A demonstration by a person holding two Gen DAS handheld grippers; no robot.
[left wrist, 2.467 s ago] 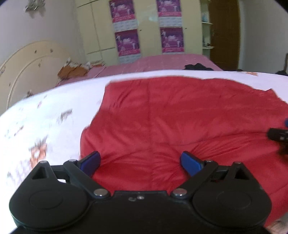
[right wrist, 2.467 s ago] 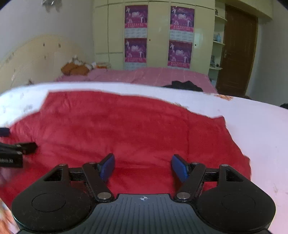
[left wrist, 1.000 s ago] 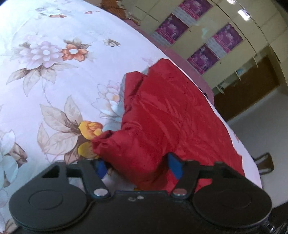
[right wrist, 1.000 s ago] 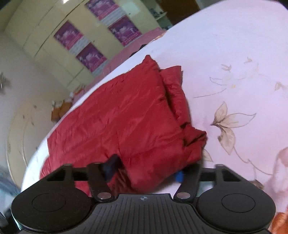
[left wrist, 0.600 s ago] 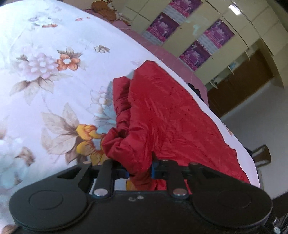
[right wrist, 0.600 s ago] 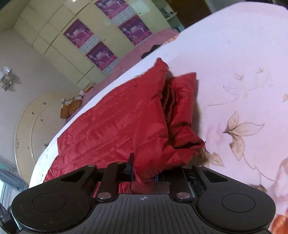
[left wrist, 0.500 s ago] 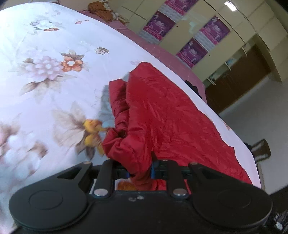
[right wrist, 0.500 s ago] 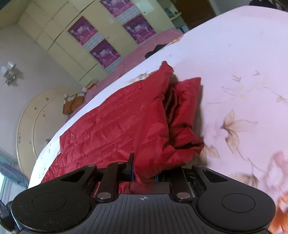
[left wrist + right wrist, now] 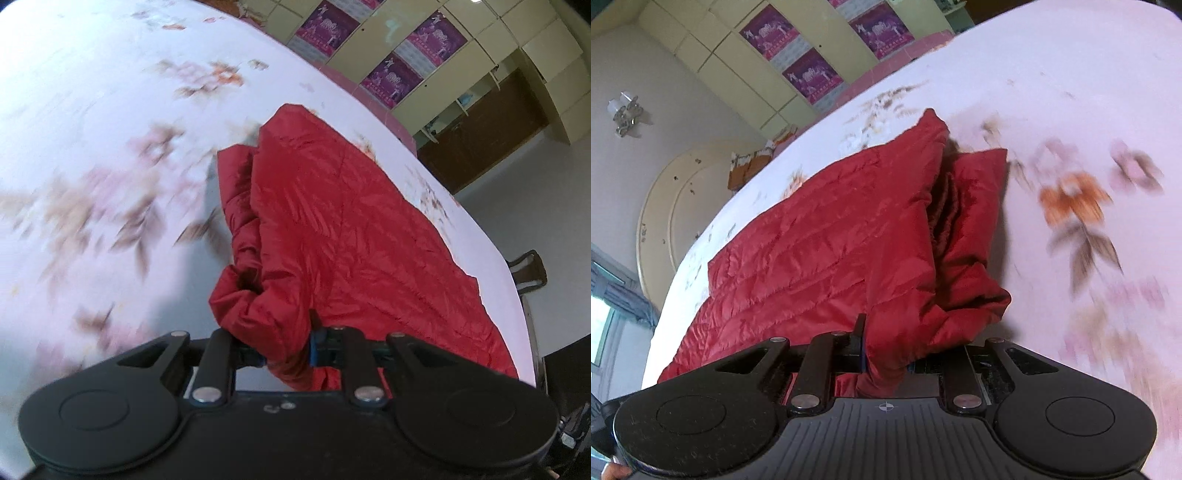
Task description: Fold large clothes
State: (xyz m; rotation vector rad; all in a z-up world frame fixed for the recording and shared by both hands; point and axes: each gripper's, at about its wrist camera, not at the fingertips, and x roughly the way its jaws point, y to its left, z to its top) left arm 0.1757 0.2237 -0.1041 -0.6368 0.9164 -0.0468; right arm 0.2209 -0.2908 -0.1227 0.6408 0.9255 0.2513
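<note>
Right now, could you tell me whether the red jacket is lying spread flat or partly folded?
Partly folded: the red quilted jacket lies doubled over itself on the floral bedsheet, its layered edge showing, with bunched corners pinched in both grippers.

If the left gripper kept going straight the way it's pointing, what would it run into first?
The red jacket itself: the left gripper is shut on a bunched edge, and the rest of the garment lies directly ahead on the floral bedsheet. Depth beyond is unclear.
</note>
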